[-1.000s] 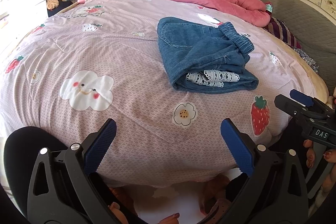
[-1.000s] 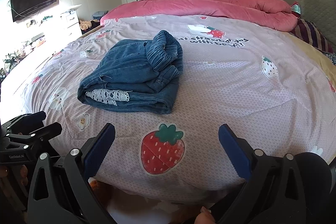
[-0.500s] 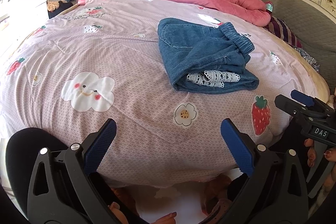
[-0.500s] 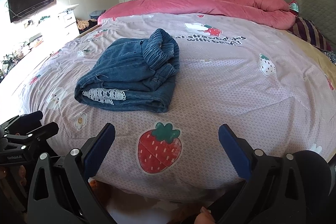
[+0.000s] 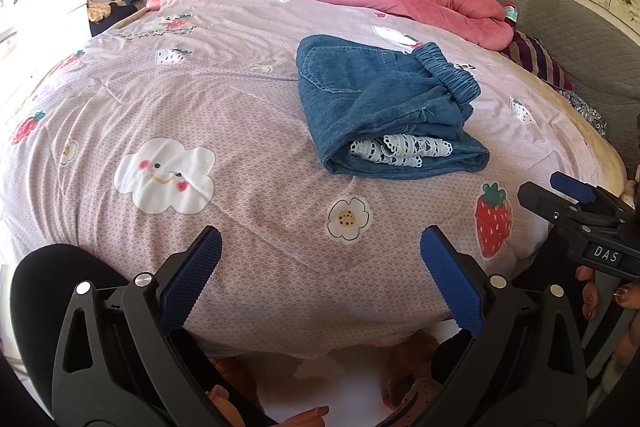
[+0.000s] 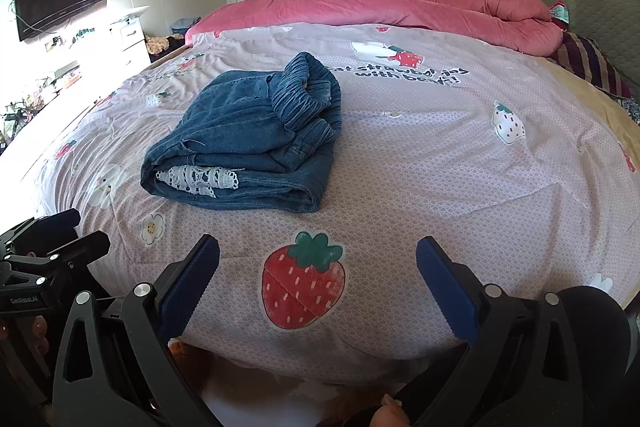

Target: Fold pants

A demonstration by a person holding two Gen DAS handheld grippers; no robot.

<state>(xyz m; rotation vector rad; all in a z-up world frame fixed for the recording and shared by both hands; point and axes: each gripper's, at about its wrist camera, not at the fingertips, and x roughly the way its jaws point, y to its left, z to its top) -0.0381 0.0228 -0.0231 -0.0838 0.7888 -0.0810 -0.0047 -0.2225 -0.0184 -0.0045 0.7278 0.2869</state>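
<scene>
Both claws gape, clear of folded denim pants.

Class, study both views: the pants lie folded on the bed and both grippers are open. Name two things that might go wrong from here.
1. The waistband stands bunched atop the folded pants, so the stack might slump or unfold.
2. The lace trim pokes out of the fold; an open left hand-held gripper or right hand-held gripper might snag it.

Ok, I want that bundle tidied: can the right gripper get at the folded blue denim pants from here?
Probably yes: the right gripper is open, and only bare pink quilt separates it from the folded blue denim pants.
</scene>
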